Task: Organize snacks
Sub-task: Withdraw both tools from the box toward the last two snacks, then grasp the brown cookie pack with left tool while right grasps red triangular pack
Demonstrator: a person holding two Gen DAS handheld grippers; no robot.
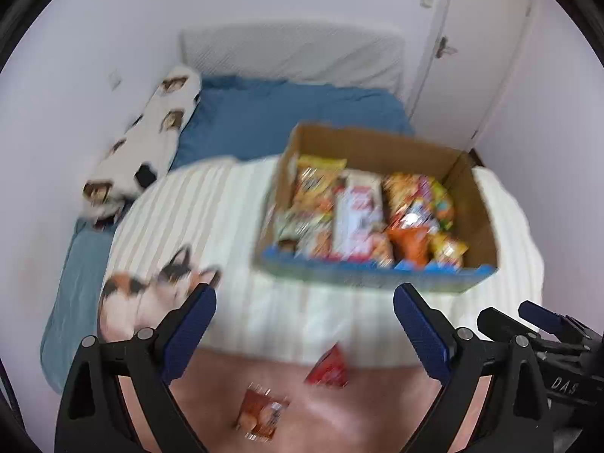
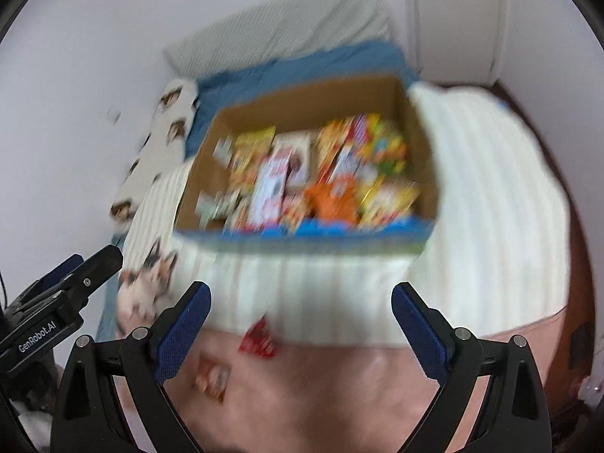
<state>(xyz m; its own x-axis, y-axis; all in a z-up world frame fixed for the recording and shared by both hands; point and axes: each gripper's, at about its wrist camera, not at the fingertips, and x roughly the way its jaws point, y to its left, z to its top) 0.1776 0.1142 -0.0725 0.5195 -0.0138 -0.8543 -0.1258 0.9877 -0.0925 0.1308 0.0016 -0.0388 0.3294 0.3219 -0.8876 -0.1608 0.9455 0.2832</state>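
Observation:
A cardboard box (image 1: 475,204) with a blue front edge sits on a white striped blanket on the bed, filled with several colourful snack packs (image 1: 358,207). It also shows in the right wrist view (image 2: 200,173). Two loose snacks lie on the pink cover in front: a red pack (image 1: 328,368) (image 2: 258,338) and an orange-brown pack (image 1: 260,413) (image 2: 212,375). My left gripper (image 1: 304,302) is open and empty above them. My right gripper (image 2: 301,300) is open and empty. Both views are blurred.
A white striped blanket (image 1: 211,211) with a cat print (image 1: 151,294) covers the bed over a blue sheet (image 1: 283,109). A long cat-patterned pillow (image 1: 151,128) lies along the left wall. A white door (image 1: 479,45) stands at the right.

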